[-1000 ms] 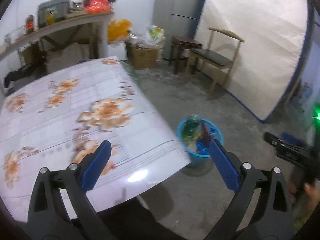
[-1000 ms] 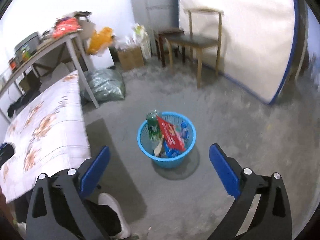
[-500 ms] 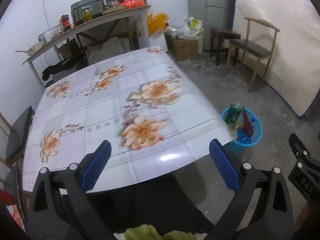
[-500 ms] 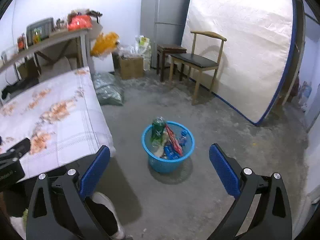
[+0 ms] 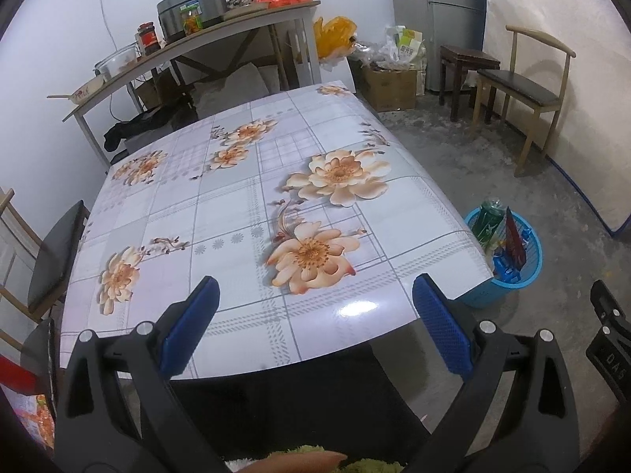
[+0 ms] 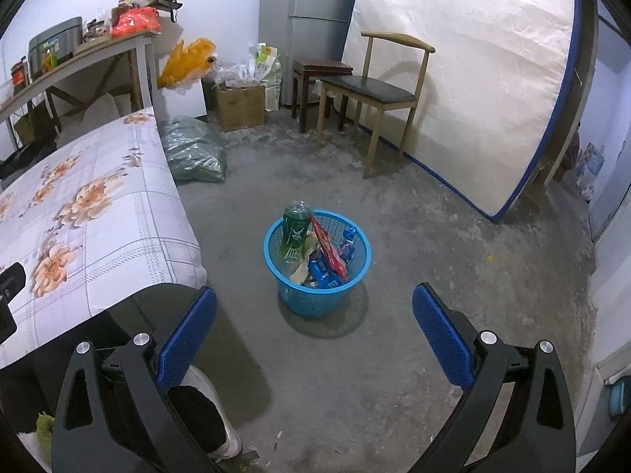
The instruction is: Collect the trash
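The blue basket point(image 6: 317, 264) is taken as the landmark. It stands on the concrete floor point(image 6: 434, 260), just off the near right corner of the tabletop point(image 5: 221, 213), which is covered by a glossy cloth printed with orange flowers and grey checks. Inside the basket the collected trash is seen: a green bottle point(image 6: 295, 230) standing at the left side, with white characters on its label that cannot be read; a red wrapper point(image 6: 327, 246) leaning across the middle; blue wrappers point(image 6: 323, 272) toward the front and right, their print too small to be read; and a scrap of pale paper low at the left.

The left hand-held gripper point(image 5: 313, 323) is held spread wide over the near edge of the tabletop, left of the basket, with nothing between its blue pads. The right hand-held gripper point(image 6: 313, 331) is held equally wide, empty, above the floor just in front of the basket. On its black body, seen at the right edge of the left wrist view, the letters "DAS" can be made out.

Beyond the basket, a wooden chair point(image 6: 378, 94) with a dark seat and a dark stool point(image 6: 319, 79) are placed before a white mattress point(image 6: 465, 71) leaning upright. Farther back left, a cardboard box point(image 6: 240, 106) and a shelf point(image 5: 189, 43) carrying jars and a cooker are seen; their labels are not legible.
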Motion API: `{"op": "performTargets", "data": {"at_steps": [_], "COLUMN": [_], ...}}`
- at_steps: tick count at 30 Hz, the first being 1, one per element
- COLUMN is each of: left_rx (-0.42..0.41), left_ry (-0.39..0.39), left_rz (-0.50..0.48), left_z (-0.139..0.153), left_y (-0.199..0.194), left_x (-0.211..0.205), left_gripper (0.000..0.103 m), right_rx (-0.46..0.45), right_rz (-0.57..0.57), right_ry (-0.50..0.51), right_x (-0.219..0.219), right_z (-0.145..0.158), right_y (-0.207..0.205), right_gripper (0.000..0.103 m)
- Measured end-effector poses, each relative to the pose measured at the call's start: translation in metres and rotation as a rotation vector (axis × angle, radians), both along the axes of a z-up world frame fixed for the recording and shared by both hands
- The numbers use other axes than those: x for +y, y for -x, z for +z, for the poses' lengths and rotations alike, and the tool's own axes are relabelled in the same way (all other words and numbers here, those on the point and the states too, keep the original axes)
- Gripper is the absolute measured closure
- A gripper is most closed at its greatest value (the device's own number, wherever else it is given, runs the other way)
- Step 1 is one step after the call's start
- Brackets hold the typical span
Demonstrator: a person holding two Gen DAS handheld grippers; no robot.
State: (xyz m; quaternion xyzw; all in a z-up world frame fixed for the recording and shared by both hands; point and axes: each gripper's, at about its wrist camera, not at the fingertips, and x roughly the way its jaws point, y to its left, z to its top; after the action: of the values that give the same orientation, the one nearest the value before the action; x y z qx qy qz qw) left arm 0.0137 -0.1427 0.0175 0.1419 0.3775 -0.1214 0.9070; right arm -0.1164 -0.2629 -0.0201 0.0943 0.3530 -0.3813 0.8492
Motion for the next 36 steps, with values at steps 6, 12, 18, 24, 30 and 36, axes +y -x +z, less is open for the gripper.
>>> {"op": "performTargets", "data": {"at_steps": [6, 12, 18, 24, 30, 36], "left_rx": [0.016, 0.031, 0.028, 0.032, 0.031, 0.030], "left_ry": [-0.003, -0.010, -0.011, -0.011, -0.011, -0.010], "left_rz": [0.001, 0.002, 0.003, 0.005, 0.005, 0.005], "left_z": [-0.0019, -0.0053, -0.0050, -0.0050, -0.0050, -0.0050], "left_y": [-0.0021, -0.0039, -0.0042, -0.0044, -0.0047, -0.0046], "left_x": [-0.0006, -0.0001, 0.0004, 0.0005, 0.0013, 0.0017], "left_gripper": [0.009, 0.009, 0.009, 0.009, 0.009, 0.009], "right_rx": [0.008, 0.008, 0.010, 0.013, 0.014, 0.013], "right_rz": [-0.005, -0.014, -0.016, -0.012, -0.012, -0.013], "right_ry": [-0.005, -0.026, -0.020, -0.012, -0.013, -0.013], "right_x": [-0.0011, -0.0037, -0.0045, -0.0047, -0.0047, -0.0043], "right_z": [-0.0019, -0.0058, -0.0050, -0.0039, -0.0035, -0.0037], "right_y": [-0.0020, 0.0003, -0.0010, -0.0019, -0.0024, -0.0025], "right_gripper": [0.006, 0.006, 0.006, 0.006, 0.006, 0.006]}}
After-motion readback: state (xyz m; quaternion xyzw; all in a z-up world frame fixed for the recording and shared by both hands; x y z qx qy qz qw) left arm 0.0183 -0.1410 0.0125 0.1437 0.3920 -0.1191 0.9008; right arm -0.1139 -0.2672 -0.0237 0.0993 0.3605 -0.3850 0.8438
